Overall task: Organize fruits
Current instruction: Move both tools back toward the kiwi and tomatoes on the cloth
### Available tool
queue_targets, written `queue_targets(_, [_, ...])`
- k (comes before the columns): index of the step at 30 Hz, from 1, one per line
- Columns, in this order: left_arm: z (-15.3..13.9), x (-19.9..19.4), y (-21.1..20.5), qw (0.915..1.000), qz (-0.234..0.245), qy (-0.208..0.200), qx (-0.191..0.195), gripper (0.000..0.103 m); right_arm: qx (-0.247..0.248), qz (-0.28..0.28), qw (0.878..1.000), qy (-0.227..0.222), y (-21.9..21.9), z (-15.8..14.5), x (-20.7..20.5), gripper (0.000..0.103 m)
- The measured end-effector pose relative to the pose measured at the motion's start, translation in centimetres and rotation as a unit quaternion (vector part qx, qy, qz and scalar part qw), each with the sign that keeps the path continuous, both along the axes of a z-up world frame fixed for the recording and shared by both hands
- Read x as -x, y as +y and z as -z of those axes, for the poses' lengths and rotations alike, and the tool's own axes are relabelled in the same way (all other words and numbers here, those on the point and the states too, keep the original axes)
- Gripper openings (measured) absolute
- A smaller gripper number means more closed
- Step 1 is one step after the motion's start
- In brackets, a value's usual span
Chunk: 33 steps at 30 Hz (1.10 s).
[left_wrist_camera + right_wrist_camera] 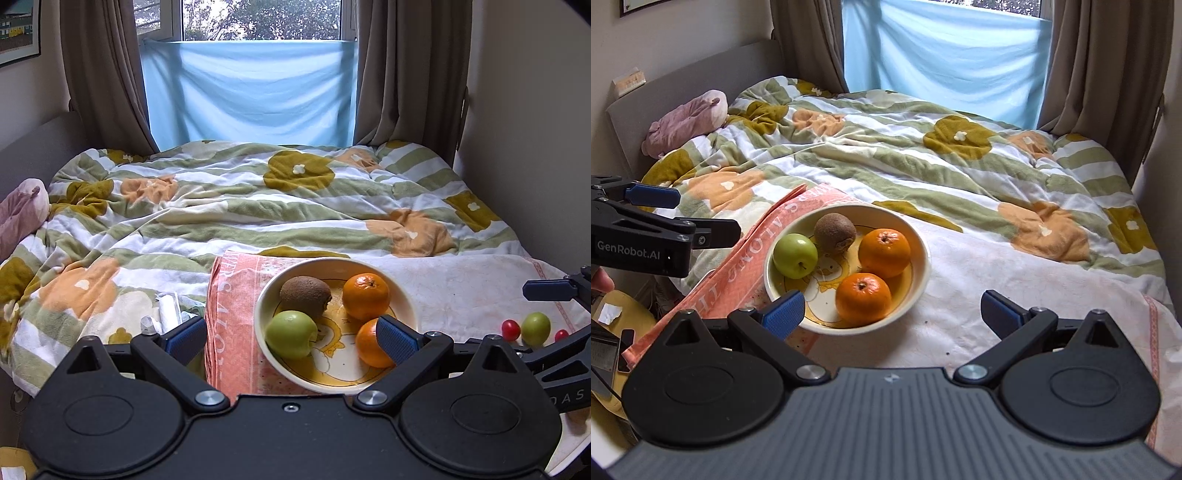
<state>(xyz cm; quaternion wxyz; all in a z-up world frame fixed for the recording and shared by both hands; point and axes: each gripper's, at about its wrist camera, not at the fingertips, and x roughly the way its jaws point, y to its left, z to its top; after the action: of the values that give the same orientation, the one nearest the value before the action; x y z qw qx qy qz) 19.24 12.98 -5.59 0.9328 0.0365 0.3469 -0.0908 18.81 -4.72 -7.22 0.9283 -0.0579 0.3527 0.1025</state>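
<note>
A round cream ceramic bowl (921,273) with a yellow cartoon print holds four fruits: a green apple (795,255), a brown fuzzy kiwi (834,233), and two oranges, the farther orange (884,252) and the nearer orange (863,299). The bowl sits just ahead of the left hand-held gripper (291,338), whose blue-padded fingers (397,340) stand spread wide with nothing between them; the right pad overlaps the nearer orange in the left wrist view, though contact cannot be told. From the right hand-held gripper (892,312), the bowl lies ahead and to the left, its near rim just beside the left pad; this gripper is also spread apart and empty.

The bowl rests partly on a folded pink printed towel (750,251) and a pale white cloth (1015,273) spread over the bed. To the right of the left hand-held gripper, on that cloth, lie a small green round fruit (535,328) and two small red round fruits (511,329). Beyond is a green-striped floral quilt (240,199).
</note>
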Motion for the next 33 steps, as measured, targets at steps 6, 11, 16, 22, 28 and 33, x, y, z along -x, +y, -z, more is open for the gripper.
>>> queue_targets(6, [-1.2,2.7,-3.5,0.9999,0.005,-0.012,0.005,0.100,-0.017,0.040,0.999,0.006,-5.3,-0.8,3.9,0.103])
queue_targets(11, [-1.5,4.9,-7.3,0.9996,0.022,-0.019,0.006,0.100,-0.015,0.066,0.998,0.007,-9.8,-0.7,7.2,0.103])
queue_targets(16, [-0.6,6.4,-11.4,0.9989,0.043,-0.017,0.009,0.100,0.000,0.087,0.996,0.013,-14.1,0.3,9.8,0.103])
queue_targets(22, [1.9,7.7,-16.4,0.9968,0.078,-0.013,0.002,0.100,0.003,0.095,0.995,0.033,-18.1,2.7,12.2,0.103])
queue_targets(28, [5.4,7.9,-20.9,0.9923,0.123,0.001,-0.014,0.099,0.008,0.089,0.995,0.048,-20.3,5.4,13.6,0.103])
queue_targets(33, [8.5,7.1,-23.9,0.9878,0.153,0.012,-0.027,0.096,0.003,0.085,0.995,0.057,-21.3,7.4,13.7,0.103])
